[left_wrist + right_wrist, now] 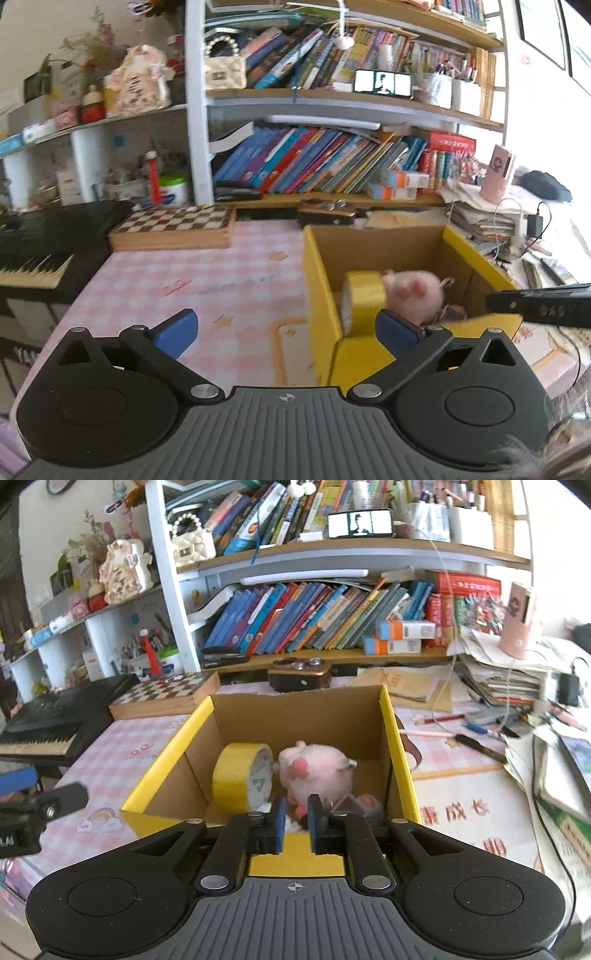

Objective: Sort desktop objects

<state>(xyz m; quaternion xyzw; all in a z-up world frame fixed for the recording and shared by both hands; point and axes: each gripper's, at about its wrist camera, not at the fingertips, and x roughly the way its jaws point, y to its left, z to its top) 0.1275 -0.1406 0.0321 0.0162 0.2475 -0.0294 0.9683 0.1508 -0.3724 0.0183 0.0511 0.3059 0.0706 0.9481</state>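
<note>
A cardboard box with yellow flaps (317, 266) (399, 746) stands open on the pink checked tablecloth. Inside it a roll of yellow tape (236, 775) (364, 295) stands on edge beside a pink plush toy (314, 771) (413, 291). A small grey and pink item (365, 805) lies in the box's near right corner. My left gripper (288, 328) is open wide at the box's left wall, with nothing between its blue fingers. My right gripper (297, 812) hovers over the box's near edge, its pads a narrow gap apart and holding nothing.
A chessboard (173, 225) and a black keyboard (37, 251) lie at the left. A small brown case (299, 674) sits behind the box. Pencils and pens (443, 720) and stacked papers (498, 686) crowd the right side. Bookshelves rise at the back.
</note>
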